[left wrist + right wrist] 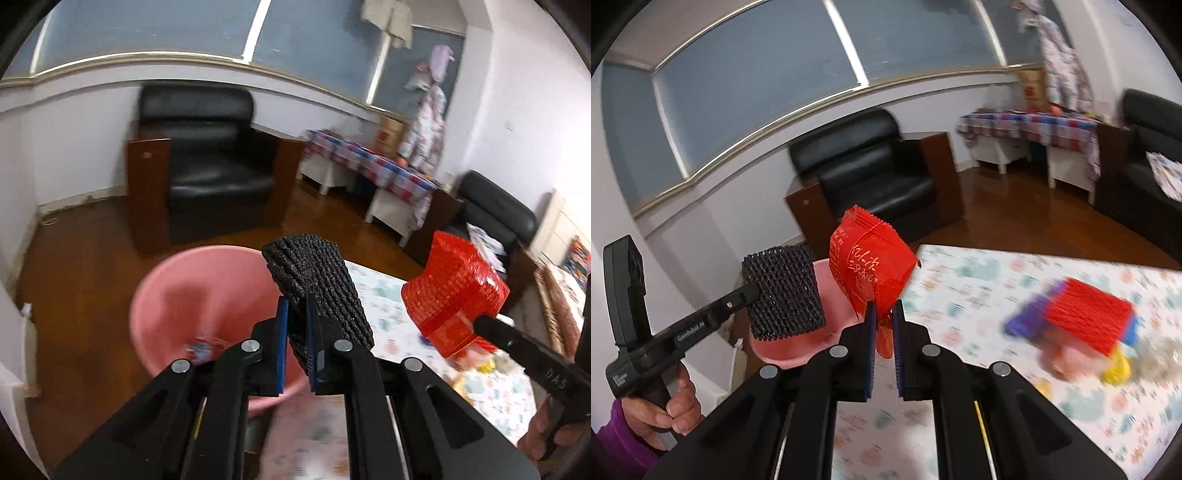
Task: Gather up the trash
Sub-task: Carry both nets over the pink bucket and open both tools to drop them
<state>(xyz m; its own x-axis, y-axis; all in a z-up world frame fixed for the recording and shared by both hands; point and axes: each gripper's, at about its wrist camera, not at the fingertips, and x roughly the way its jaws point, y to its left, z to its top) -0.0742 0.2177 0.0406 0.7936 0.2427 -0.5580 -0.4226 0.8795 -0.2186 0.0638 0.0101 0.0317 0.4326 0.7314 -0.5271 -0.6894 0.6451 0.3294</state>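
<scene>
My left gripper (297, 314) is shut on a black foam net sleeve (317, 280), held in the air over the near rim of a pink bucket (177, 299). A few small wrappers lie at the bucket's bottom. My right gripper (882, 314) is shut on a red plastic wrapper (868, 273) with printed writing, raised above the table's left edge. In the right wrist view the black foam net sleeve (785, 291) hangs left of the wrapper, in front of the pink bucket (798, 350). The left wrist view shows the red plastic wrapper (452, 291) at the right.
A table with a patterned cloth (979, 295) carries a blurred heap of red, purple and yellow trash (1082, 325). Beyond the wooden floor stand a black armchair (207, 162), a checked-cloth bench (373, 162) and a second black seat (495, 214). A hand in a purple sleeve (617, 439) holds the left tool.
</scene>
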